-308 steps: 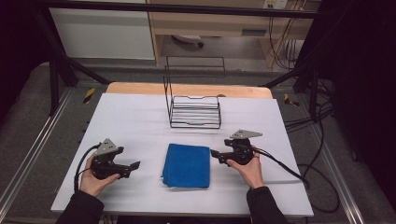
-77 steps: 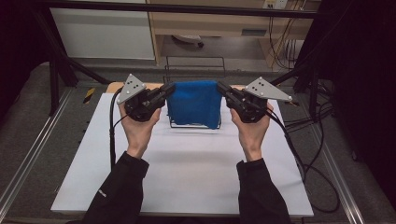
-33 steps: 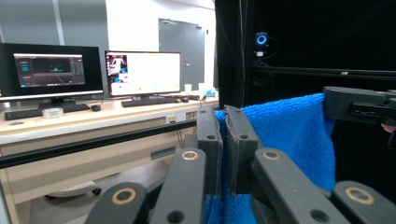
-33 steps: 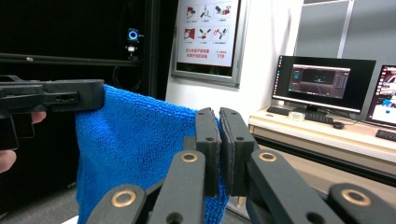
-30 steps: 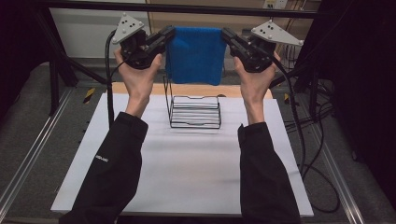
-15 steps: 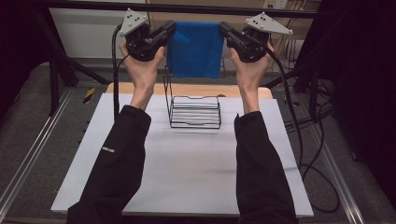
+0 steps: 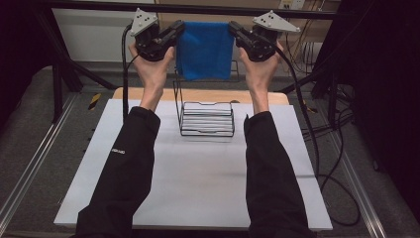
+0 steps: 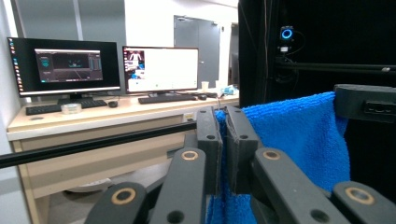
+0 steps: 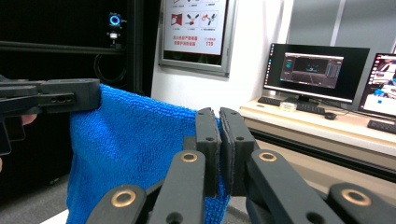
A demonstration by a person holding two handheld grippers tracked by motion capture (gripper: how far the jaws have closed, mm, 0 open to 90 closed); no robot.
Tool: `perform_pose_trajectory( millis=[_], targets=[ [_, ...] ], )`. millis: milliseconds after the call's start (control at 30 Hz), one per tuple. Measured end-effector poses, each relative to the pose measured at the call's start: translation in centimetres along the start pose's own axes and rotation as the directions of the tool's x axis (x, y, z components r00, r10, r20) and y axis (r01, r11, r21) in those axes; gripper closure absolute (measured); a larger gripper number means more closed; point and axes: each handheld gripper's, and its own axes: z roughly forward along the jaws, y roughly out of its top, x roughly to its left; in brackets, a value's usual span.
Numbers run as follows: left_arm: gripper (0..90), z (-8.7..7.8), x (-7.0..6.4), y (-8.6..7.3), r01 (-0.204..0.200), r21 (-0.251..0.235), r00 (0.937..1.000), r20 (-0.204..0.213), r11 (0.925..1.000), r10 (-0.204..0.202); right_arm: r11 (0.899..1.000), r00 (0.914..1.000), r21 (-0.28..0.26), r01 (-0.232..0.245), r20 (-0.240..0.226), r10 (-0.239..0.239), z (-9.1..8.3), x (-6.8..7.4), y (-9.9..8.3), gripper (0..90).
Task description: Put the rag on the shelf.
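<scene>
Both arms raised, left hand-held gripper (image 7: 177,30) and right hand-held gripper (image 7: 234,29) each clamped tight

Premises: a lab. Beyond the left gripper (image 8: 218,140), a desk (image 8: 93,114) with monitors (image 8: 161,69); mounted camera (image 8: 286,35) on black framing.

Fuzzy terry-cloth blue towel (image 7: 205,50), thin black wire rack (image 7: 207,117), matt white tabletop (image 7: 198,183) with wooden edge.
</scene>
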Motion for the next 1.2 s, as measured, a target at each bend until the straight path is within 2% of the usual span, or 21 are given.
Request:
perform_pose_trajectory(
  millis=[100, 167, 467, 700, 900, 967, 1067, 1100, 1200],
  targets=[
    [85.7, 0.1, 0.1, -0.1, 0.012, -0.005, 0.9999, 0.009, 0.9999, -0.012, 1.000, 1.0000, 0.012, 0.008, 0.002, -0.008, 0.3, -0.2, -0.3, 87.3],
    [85.7, 0.0, 0.0, -0.3, -0.007, 0.000, 0.9999, 0.015, 1.0000, 0.007, 1.000, 1.0000, 0.011, 0.006, -0.002, -0.006, 0.2, -0.3, -0.5, 87.3],
    [85.6, -0.5, -0.7, -2.3, -0.017, 0.025, 0.9989, 0.045, 0.9995, 0.016, 0.999, 0.9996, 0.040, -0.002, -0.027, 0.003, -1.0, -0.4, -2.4, 87.3],
    [85.6, -1.7, -1.1, -4.1, -0.021, 0.035, 0.9974, 0.069, 0.9992, 0.018, 0.997, 0.9987, 0.072, -0.005, -0.051, 0.008, -1.8, 0.0, -3.7, 87.2],
    [85.5, -2.3, -1.3, -5.3, -0.022, 0.062, 0.9966, 0.081, 0.9978, 0.017, 0.995, 0.9977, 0.103, -0.003, -0.068, 0.010, -2.3, 0.4, -4.5, 87.2],
    [85.4, -2.5, -1.4, -5.6, -0.013, 0.070, 0.9963, 0.086, 0.9975, 0.007, 0.994, 0.9976, 0.113, 0.002, -0.069, 0.005, -2.6, 0.6, -4.8, 87.2],
    [85.4, -2.8, -1.7, -5.8, -0.028, 0.079, 0.9954, 0.093, 0.9965, 0.021, 0.993, 0.9970, 0.117, -0.004, -0.076, 0.013, -3.1, 0.6, -5.0, 87.1],
    [85.4, -3.0, -1.7, -5.8, -0.036, 0.083, 0.9961, 0.083, 0.9959, 0.029, 0.992, 0.9957, 0.122, -0.015, -0.088, 0.026, -3.4, 0.7, -5.1, 87.2],
    [85.3, -3.3, -1.8, -5.9, -0.027, 0.090, 0.9948, 0.100, 0.9956, 0.018, 0.991, 0.9947, 0.134, -0.016, -0.098, 0.030, -3.7, 0.9, -5.3, 87.2]
  ],
)
